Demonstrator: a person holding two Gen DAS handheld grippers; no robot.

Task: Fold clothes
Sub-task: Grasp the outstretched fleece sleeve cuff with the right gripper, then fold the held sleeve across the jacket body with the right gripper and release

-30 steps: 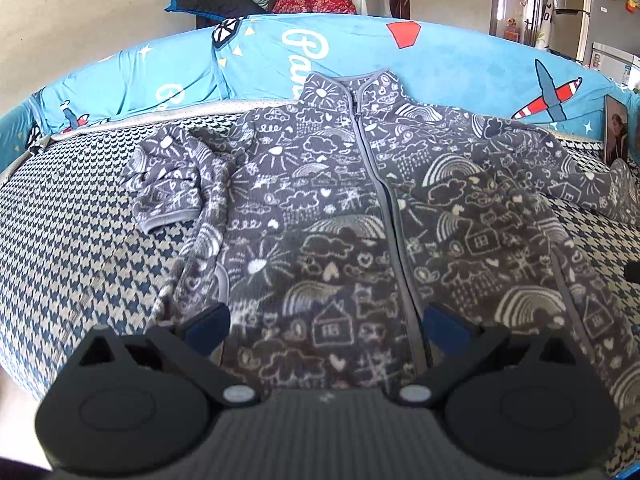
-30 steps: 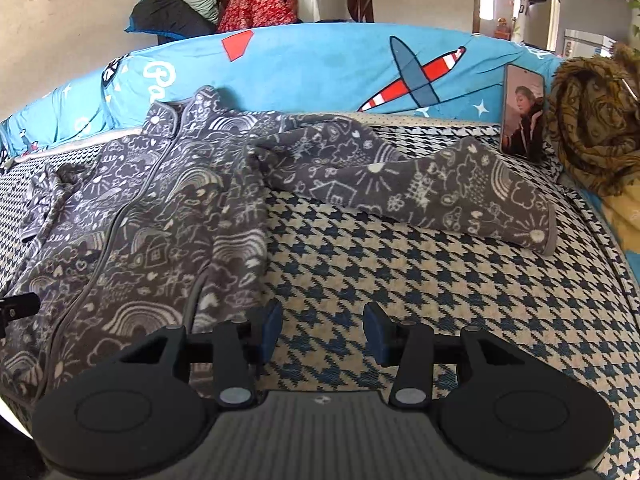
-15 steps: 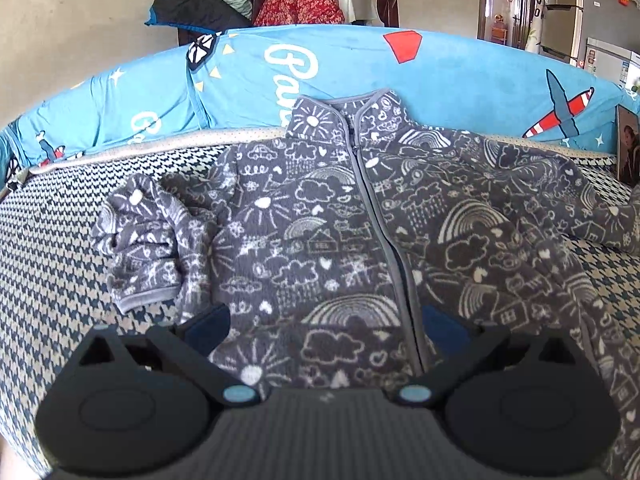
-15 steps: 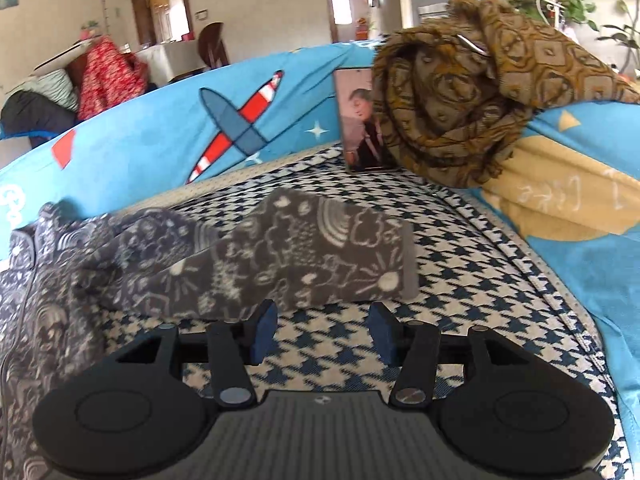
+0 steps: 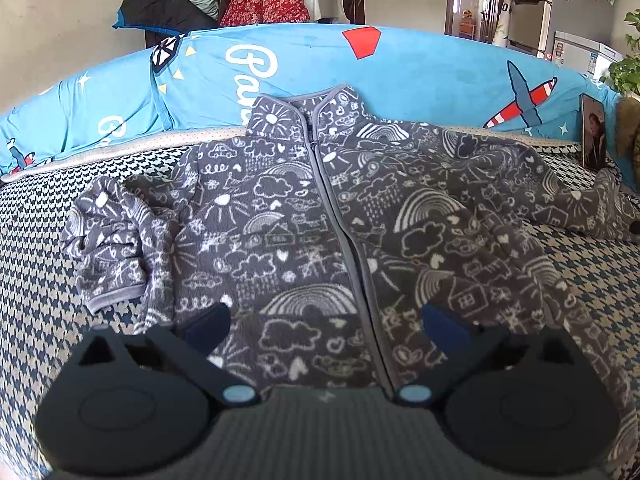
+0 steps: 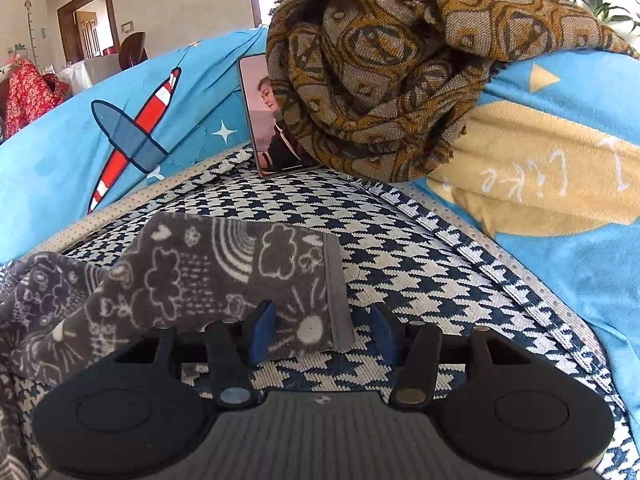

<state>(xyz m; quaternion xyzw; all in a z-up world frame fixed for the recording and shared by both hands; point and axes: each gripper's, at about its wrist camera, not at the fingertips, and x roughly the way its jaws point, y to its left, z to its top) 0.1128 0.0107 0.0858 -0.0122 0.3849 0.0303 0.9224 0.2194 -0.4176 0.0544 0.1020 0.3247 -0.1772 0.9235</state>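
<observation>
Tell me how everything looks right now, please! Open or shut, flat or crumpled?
jacket: spread flat, front up, zipped shut.
bunched sleeve: crumpled beside the body.
straight sleeve: stretched out flat, cuff between the open fingers.
left gripper: open, empty.
right gripper: open, not gripping.
brown scarf: heaped up.
phone: propped upright, screen lit.
</observation>
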